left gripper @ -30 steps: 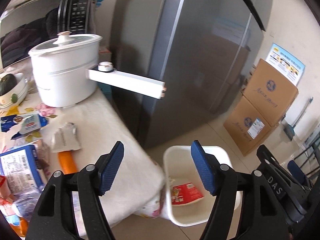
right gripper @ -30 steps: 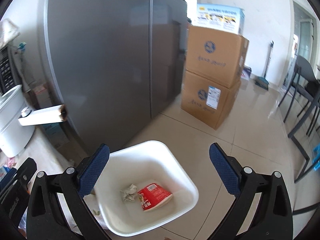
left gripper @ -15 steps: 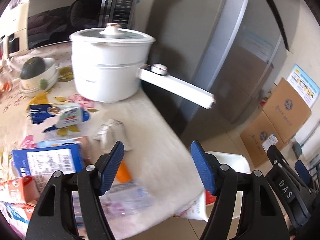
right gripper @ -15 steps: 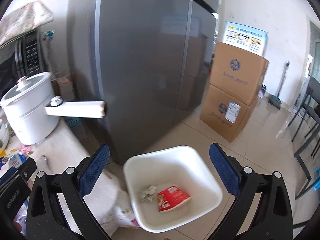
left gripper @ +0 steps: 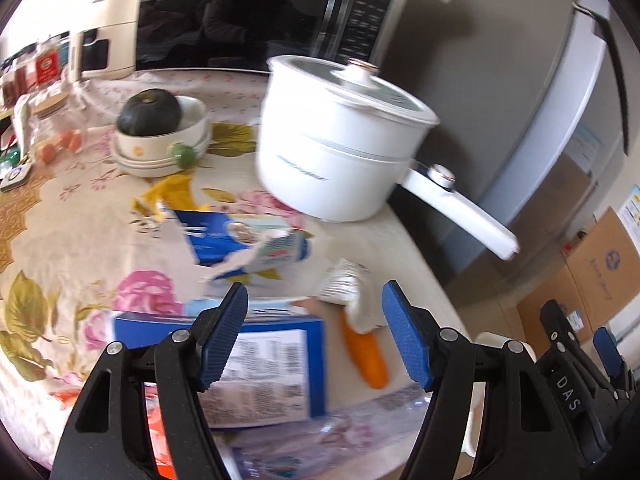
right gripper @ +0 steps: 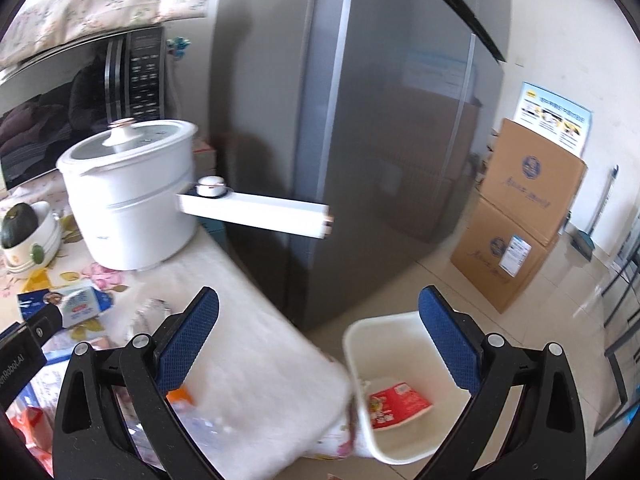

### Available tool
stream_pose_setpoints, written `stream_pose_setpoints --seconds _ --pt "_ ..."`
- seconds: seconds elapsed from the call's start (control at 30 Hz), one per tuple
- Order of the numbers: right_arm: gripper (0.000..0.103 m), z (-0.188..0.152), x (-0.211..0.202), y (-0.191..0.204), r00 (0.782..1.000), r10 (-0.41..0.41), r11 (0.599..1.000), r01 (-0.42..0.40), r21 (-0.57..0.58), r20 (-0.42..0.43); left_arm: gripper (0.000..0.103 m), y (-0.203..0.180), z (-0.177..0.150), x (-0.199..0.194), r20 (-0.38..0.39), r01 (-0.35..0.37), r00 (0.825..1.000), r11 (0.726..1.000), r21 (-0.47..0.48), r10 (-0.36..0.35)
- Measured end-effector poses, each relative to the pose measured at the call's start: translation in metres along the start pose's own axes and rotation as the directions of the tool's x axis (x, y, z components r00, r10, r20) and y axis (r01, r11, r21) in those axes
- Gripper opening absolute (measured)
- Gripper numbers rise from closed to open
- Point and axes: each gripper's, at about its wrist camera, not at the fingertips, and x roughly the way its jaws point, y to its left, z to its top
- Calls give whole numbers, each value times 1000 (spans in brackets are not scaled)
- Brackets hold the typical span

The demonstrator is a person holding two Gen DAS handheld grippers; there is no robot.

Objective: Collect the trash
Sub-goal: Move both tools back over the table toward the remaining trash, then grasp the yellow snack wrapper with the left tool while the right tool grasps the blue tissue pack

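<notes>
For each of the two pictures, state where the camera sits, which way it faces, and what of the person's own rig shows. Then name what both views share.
Left wrist: sits on the left gripper, looks down across the flowered table at packaging; jaws open, right gripper at the right edge.
Right wrist: sits on the right gripper, faces the table corner, fridge and white bin; jaws open.
Shared: white pot, microwave.

"DAS" on right claw (left gripper: 600,364) body.

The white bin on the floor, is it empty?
No, the white bin already holds a red packet and a crumpled scrap beside it.
</notes>
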Motion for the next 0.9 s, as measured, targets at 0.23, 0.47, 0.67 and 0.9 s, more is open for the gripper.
stream_pose_setpoints --seconds 0.23,0.47,0.67,0.9 --pt "96 6 -6 44 998 62 997 -61 -45 16 68 43 14 -3 5 -50 999 997 -51 50" --pt "96 12 -3 82 994 105 991 -104 -88 2 68 89 40 3 -7 -96 995 990 -100 96" --pt "96 12 3 112 991 130 981 -131 -145 -13 68 133 69 36 -60 -175 984 978 -109 170" --pt "96 11 22 151 978 177 965 -194 -177 -109 68 184 90 102 -206 -132 975 965 -225 85"
